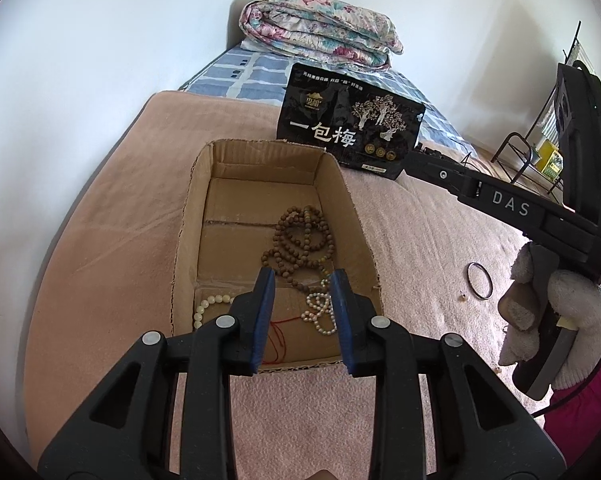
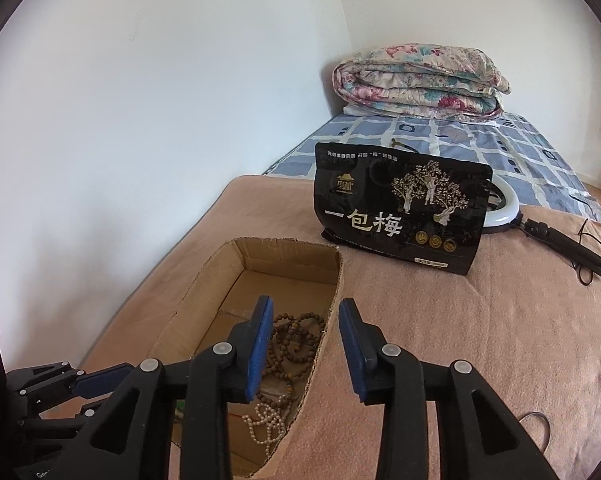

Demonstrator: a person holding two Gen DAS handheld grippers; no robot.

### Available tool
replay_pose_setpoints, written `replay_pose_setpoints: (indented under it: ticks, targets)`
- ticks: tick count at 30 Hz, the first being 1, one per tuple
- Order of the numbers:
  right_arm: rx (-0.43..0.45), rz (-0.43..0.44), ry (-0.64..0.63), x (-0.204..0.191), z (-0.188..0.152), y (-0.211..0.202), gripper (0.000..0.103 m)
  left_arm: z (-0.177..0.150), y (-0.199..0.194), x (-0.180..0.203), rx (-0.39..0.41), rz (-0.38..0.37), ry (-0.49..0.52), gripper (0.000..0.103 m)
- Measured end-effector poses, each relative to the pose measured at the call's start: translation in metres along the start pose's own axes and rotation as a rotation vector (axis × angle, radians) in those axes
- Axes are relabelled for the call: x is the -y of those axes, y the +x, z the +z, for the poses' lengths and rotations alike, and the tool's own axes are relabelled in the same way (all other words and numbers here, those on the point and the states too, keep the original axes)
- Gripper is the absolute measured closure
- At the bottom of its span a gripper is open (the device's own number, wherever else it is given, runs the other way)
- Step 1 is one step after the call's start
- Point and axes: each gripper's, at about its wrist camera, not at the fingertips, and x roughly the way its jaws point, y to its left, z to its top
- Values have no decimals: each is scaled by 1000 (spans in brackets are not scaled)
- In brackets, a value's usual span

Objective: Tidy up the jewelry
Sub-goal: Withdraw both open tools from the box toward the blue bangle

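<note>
One cardboard box sits open on the pink blanket that covers the bed. Four pieces of jewelry lie in it: a long strand of brown wooden beads coiled at the middle right, a white pearl strand just nearer than it, a cream bead bracelet in the near left corner, and a thin red cord on the floor of the box between the two. A fifth piece, one dark bangle, lies on the blanket to the right of the box, well apart from it.

Two grippers are in view. The left hand-held gripper hangs over the near end of the box, released, nothing between its blue pads. The right hand-held gripper hovers over the box's right wall, also released and empty; a white-gloved hand grips its handle.

Behind the box stands one black snack bag, with a ring light lying partly hidden behind it. One folded floral quilt rests at the far end of the bed, on a blue checked sheet. A black wire rack stands at the right.
</note>
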Motion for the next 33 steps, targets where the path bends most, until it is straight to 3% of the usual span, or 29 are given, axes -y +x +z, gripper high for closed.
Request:
replay_pose_setpoints:
  ticks: [6, 12, 22, 25, 28, 33]
  targets:
    - [10, -29, 9, 13, -1, -20, 66, 1, -9, 17, 26, 0, 29, 75]
    - [34, -58, 16, 25, -2, -47, 55, 1, -18, 37, 52, -5, 69, 75]
    - [72, -118, 37, 48, -5, -92, 25, -6, -22, 67, 51, -41, 143, 75]
    - [82, -138, 45, 59, -8, -105, 22, -9, -20, 73, 42, -56, 159, 74]
    - [82, -158, 55, 73, -15, -115, 18, -13, -19, 82, 38, -73, 173, 64]
    - [59, -201, 72, 100, -34, -128, 18, -19, -15, 97, 25, -103, 204, 64]
